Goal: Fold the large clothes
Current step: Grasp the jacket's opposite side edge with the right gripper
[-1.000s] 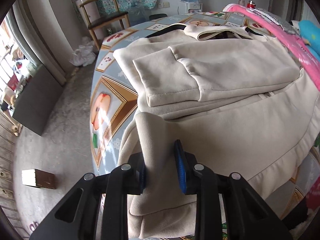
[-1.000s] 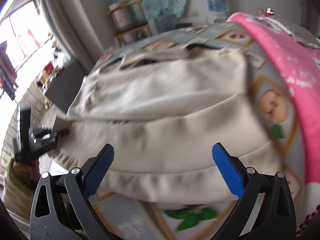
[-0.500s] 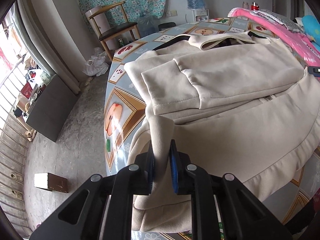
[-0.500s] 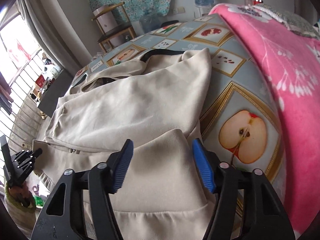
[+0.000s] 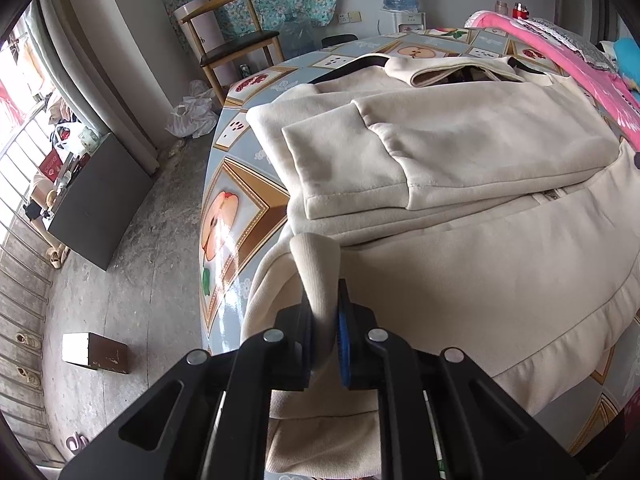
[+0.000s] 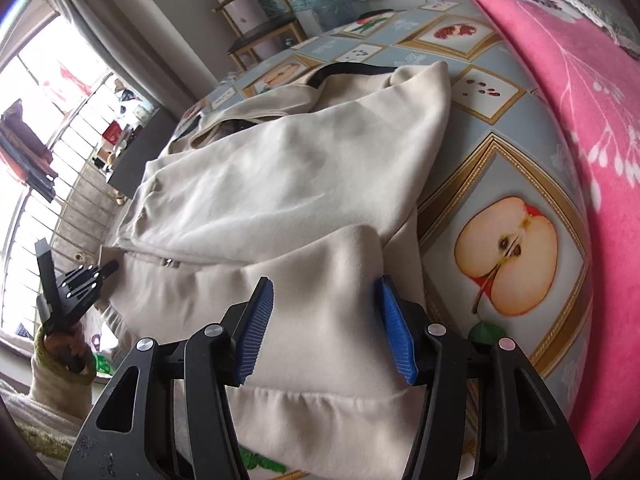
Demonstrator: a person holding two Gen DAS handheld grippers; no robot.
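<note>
A cream jacket (image 5: 460,152) lies spread on the table, its sleeves folded over the body. My left gripper (image 5: 324,312) is closing on a raised fold of the jacket's hem at the near left corner, and both blue pads press the cloth. In the right wrist view the jacket (image 6: 300,168) fills the middle. My right gripper (image 6: 325,284) stands at the near right corner, half wide and closing, with a hump of hem cloth between its pads. The left gripper (image 6: 80,284) shows at the far left of that view, held by a hand in a green cuff.
The table wears a fruit-print cloth (image 5: 224,216) and its edge drops to a concrete floor on the left. A pink blanket (image 6: 580,100) lies along the right side. A wooden chair (image 5: 236,40), a dark cabinet (image 5: 96,208) and a small box (image 5: 94,354) stand on the floor.
The left jaws narrowed onto the hem fold and now pinch it. The right gripper swung over to the jacket's right corner, dropped onto the hem, and its jaws narrowed from wide to about half.
</note>
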